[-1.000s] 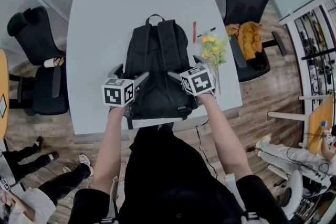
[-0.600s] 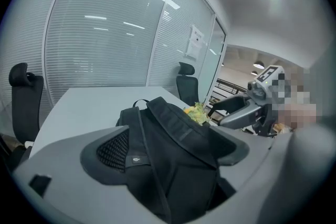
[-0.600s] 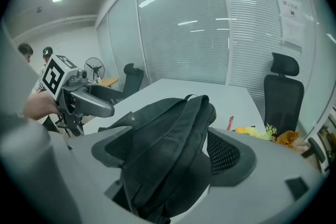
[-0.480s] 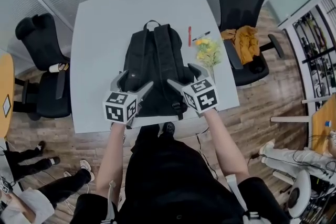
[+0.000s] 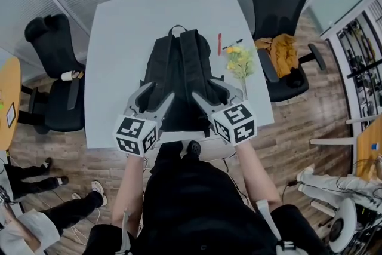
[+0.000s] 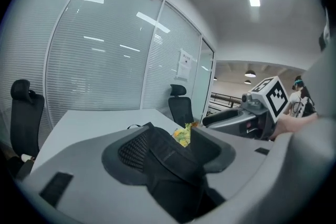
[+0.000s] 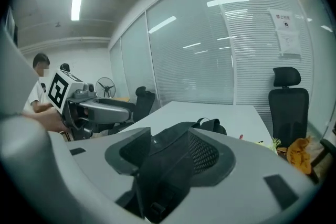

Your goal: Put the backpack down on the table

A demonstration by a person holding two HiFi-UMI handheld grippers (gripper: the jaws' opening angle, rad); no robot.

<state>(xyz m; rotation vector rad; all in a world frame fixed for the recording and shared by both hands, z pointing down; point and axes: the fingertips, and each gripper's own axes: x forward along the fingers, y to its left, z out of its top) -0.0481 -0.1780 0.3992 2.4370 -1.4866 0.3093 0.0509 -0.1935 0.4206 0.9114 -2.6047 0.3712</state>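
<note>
The black backpack (image 5: pixel 179 77) lies flat, straps up, on the white table (image 5: pixel 119 27), its top handle pointing away from me. My left gripper (image 5: pixel 156 92) and right gripper (image 5: pixel 213 91) hover over the backpack's near end, raised off it. Both point forward and slightly down. The jaws of both are closing, with a gap still between the fingers and nothing pinched. In the left gripper view the backpack (image 6: pixel 163 165) shows through the gap of the left gripper (image 6: pixel 170 149). The right gripper view shows the same: backpack (image 7: pixel 163 176) beyond the right gripper (image 7: pixel 170 153).
Yellow flowers (image 5: pixel 242 60), a red pen (image 5: pixel 219 43) and a black pen (image 5: pixel 234 43) lie right of the backpack. A black chair (image 5: pixel 277 3) with a yellow garment (image 5: pixel 280 51) stands at the right, another chair (image 5: pixel 51 57) at the left. People's legs (image 5: pixel 36 176) show lower left.
Both grippers have lifted off the backpack's lower sides and drawn back toward me, with their jaws narrowing. The backpack has stayed lying on the table.
</note>
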